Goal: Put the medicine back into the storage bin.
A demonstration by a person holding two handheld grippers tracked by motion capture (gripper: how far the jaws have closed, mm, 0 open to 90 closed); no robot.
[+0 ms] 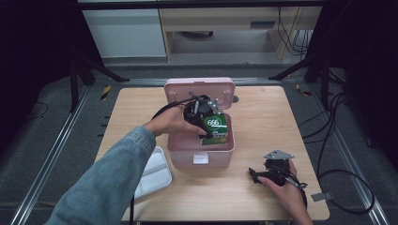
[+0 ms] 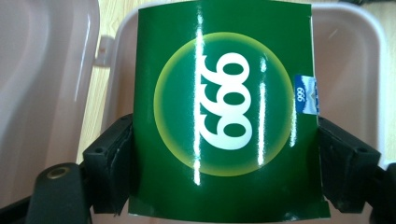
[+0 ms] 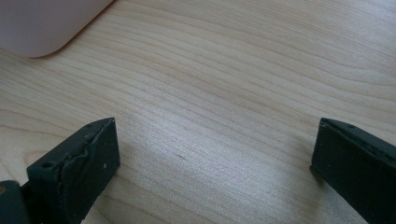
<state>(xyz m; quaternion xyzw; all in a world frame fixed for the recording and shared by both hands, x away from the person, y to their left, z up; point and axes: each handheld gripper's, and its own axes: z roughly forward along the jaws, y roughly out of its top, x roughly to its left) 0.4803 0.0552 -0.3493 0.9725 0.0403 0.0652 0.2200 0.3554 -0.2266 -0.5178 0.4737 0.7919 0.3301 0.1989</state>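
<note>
a light wooden table (image 1: 263, 126) carries an open pink box (image 1: 202, 157) and a white tray (image 1: 157, 176).

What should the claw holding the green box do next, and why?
Probably lower a little further, then let go. The left claw grips the green box by its sides, over the open pink case, not visibly resting on the bottom yet.

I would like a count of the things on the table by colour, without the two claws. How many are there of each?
Pink: 1, the open storage box
Green: 1, the packet held over the storage box by the left claw
White: 1, the tray
Total: 3
</note>
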